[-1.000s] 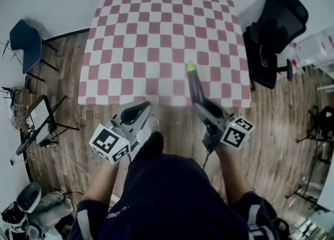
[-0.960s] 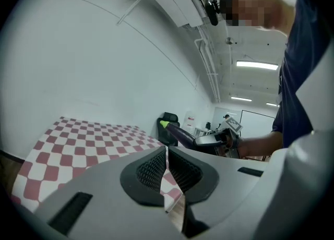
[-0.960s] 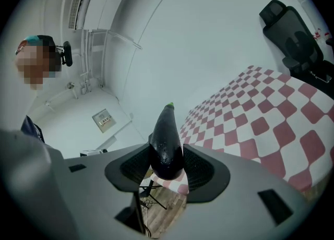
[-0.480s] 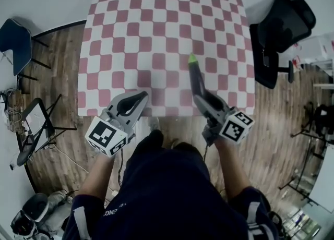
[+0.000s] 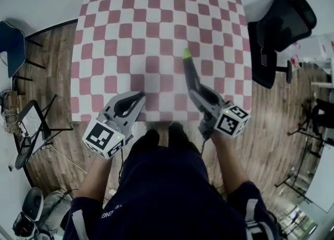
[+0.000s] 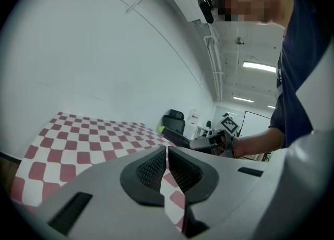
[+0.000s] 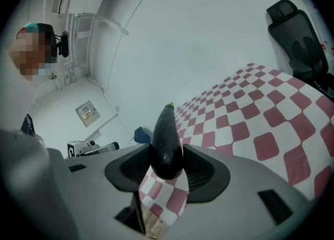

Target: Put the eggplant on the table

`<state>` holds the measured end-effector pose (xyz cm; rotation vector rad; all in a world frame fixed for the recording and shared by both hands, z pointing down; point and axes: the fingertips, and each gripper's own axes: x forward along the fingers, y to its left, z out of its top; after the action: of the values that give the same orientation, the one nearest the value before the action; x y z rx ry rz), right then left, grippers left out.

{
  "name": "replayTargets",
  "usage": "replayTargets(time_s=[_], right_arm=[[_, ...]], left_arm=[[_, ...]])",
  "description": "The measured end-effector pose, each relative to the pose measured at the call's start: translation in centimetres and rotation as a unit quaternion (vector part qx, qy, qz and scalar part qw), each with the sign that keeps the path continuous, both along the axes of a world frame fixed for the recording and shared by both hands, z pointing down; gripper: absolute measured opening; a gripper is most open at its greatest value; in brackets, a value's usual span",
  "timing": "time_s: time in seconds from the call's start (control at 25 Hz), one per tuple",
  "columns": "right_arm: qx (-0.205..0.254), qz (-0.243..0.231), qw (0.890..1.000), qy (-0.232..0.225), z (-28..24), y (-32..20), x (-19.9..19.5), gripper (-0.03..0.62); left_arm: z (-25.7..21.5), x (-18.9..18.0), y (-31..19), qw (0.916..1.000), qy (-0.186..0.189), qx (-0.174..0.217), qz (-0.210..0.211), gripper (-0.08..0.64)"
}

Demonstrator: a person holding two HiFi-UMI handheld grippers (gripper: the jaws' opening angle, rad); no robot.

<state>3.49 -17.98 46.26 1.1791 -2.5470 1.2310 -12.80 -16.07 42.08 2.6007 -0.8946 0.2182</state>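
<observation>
A dark purple eggplant (image 5: 189,74) with a green tip sticks forward out of my right gripper (image 5: 195,88), whose jaws are shut on its thick end; it hangs above the near part of the table (image 5: 104,35) with the red-and-white checked cloth. In the right gripper view the eggplant (image 7: 166,139) fills the gap between the black pads. My left gripper (image 5: 133,103) hovers over the table's near edge, its jaws nearly together and holding nothing. In the left gripper view its pads (image 6: 154,169) stand a thin slit apart, and the eggplant (image 6: 171,135) shows to the right.
A black office chair (image 5: 279,30) stands right of the table and a blue chair (image 5: 11,38) left of it. A tripod and cables (image 5: 31,129) lie on the wooden floor at left. The person's legs stand against the table's near edge.
Both grippers have moved forward from over the floor to above the table's near edge, the right one carrying the eggplant. The table now lies closer below.
</observation>
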Motion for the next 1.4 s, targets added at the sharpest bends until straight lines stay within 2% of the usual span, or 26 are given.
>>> replayTargets(time_s=[0.28,0.68,0.96,1.16,1.4], right_arm=[[0.006,-0.018,0.999,0.034,3.0,-4.9,3.3,0.207],[-0.001,-0.036,0.993,0.111,9.2,-12.4,10.7,0.207],[-0.017,-0.044,0.986,0.157,13.8,-15.0,14.6,0.207],[-0.020,-0.066,0.976,0.205,16.5,-15.8,15.9,0.207],[-0.002,-0.102,0.955,0.278,18.9,-16.2,16.5,0.207]], left_arm=[[1.3,2.6,-1.5,0.9994,-0.017,-0.023,-0.017,0.035],[2.8,6.8,-4.3,0.9963,-0.034,-0.052,-0.059,0.035],[3.5,9.5,-5.2,0.9945,-0.043,-0.062,-0.072,0.035],[4.0,11.2,-5.6,0.9938,-0.044,-0.067,-0.076,0.035],[4.7,11.9,-5.7,0.9926,-0.047,-0.076,-0.083,0.035]])
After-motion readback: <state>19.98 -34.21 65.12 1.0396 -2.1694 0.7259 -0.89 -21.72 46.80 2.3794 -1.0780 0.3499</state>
